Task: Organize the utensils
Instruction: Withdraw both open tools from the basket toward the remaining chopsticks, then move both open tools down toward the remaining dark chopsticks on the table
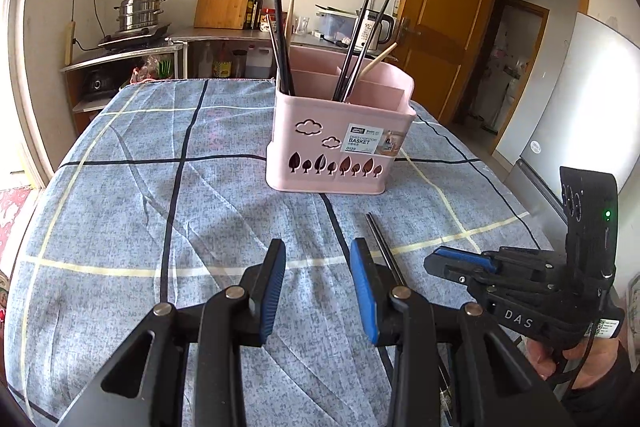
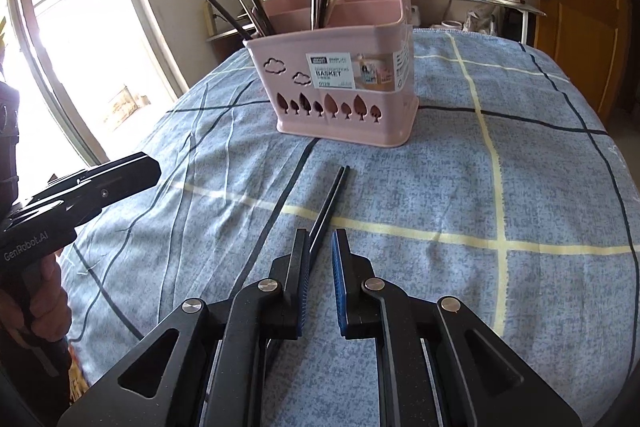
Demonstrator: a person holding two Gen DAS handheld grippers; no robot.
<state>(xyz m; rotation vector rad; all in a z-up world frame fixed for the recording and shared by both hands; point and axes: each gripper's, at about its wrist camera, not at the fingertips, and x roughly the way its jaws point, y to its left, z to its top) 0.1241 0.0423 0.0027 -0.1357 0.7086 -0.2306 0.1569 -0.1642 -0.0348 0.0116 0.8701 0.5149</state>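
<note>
The pink basket (image 1: 340, 143) stands on the table (image 1: 160, 207), which has a blue checked cloth. Many chopsticks (image 1: 280, 27) already stand inside the basket, so most of the job looks done. One dark pair of chopsticks (image 2: 328, 203) still lies on the cloth in front of the basket. The right gripper (image 2: 320, 247) has its jaws only a little apart around the near end of that pair, not pinching it. The left gripper (image 1: 318, 263) is just beside it, jaws spread and empty.
</note>
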